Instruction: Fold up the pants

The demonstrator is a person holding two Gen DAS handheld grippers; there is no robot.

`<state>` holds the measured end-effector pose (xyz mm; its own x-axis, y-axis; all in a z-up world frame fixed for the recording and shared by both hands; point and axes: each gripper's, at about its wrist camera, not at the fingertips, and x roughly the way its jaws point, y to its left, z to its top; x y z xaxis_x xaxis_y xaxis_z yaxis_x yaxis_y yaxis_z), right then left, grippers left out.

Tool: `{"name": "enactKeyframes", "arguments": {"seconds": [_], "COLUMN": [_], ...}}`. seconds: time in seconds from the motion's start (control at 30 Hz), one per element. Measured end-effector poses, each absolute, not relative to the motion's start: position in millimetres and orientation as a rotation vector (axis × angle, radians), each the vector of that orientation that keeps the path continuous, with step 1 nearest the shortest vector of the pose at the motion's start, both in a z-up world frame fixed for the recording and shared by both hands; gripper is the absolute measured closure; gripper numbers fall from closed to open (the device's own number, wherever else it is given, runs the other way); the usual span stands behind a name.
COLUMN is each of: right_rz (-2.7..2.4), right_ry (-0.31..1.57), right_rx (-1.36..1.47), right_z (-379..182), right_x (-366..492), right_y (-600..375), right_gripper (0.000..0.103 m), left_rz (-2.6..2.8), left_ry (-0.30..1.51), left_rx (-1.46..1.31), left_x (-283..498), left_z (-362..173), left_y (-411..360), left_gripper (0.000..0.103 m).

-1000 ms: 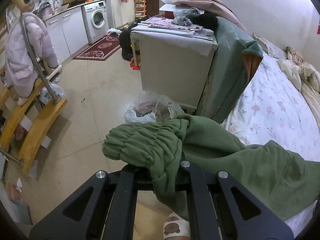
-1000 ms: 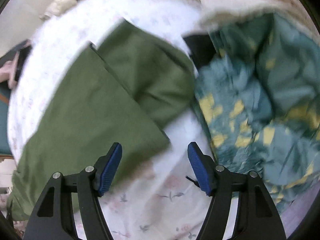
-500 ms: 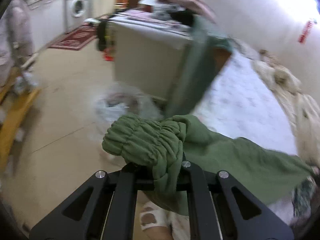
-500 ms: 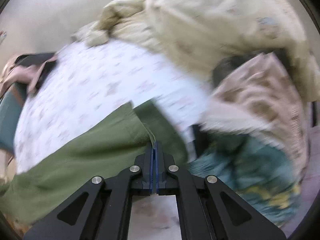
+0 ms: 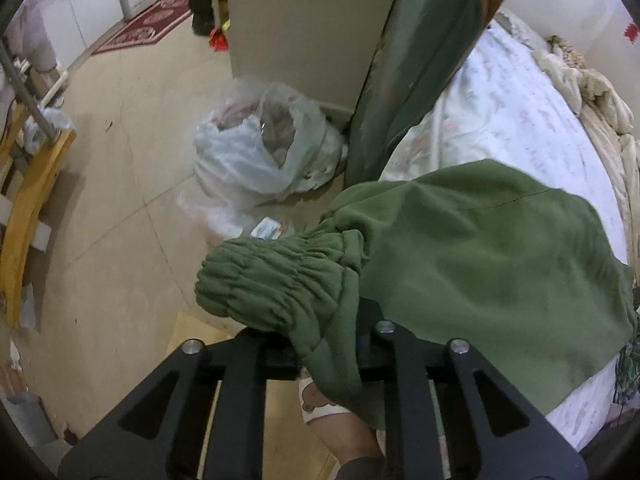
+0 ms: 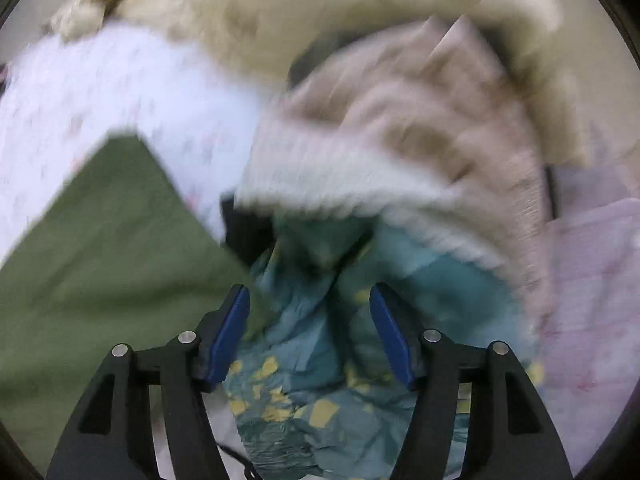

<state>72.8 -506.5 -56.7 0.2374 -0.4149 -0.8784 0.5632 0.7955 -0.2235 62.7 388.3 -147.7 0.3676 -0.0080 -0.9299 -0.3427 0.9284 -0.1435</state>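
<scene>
While my left gripper [image 5: 326, 344] has the pants [image 5: 460, 264] waistband bunched between its jaws, they're opening a bit, cloth still draped over the fingers, so can't tell if the pinch holds. Rest of the pants lies spread on the bed [image 5: 512, 100] edge, floor and a plastic bag [image 5: 260, 152] beyond. Right gripper [image 6: 310, 332]: jaws wide and opening, nothing between the blue pads [image 6: 228, 336], hovering over a teal blanket [image 6: 320, 360]. Pants corner [image 6: 108, 248] sits just left of it. Right view is v. blurred.
</scene>
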Motion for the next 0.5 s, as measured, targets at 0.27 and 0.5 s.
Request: {"name": "enactKeyframes", "arguments": {"seconds": [0.27, 0.5], "right_rz": [-0.196, -0.135], "right_ry": [1.121, 1.251], "right_rx": [0.054, 0.018], "right_z": [-55.1, -131.1], "right_x": [135.7, 182.5], "right_y": [-399.8, -387.5], "right_gripper": [0.041, 0.052], "left_rz": [0.424, 0.303], "left_ry": [1.277, 1.253], "left_rx": [-0.380, -0.254], "left_x": [33.2, 70.5], "left_z": [-181.1, -163.8], "left_y": [429.2, 386.2], "left_gripper": [0.038, 0.038]}}
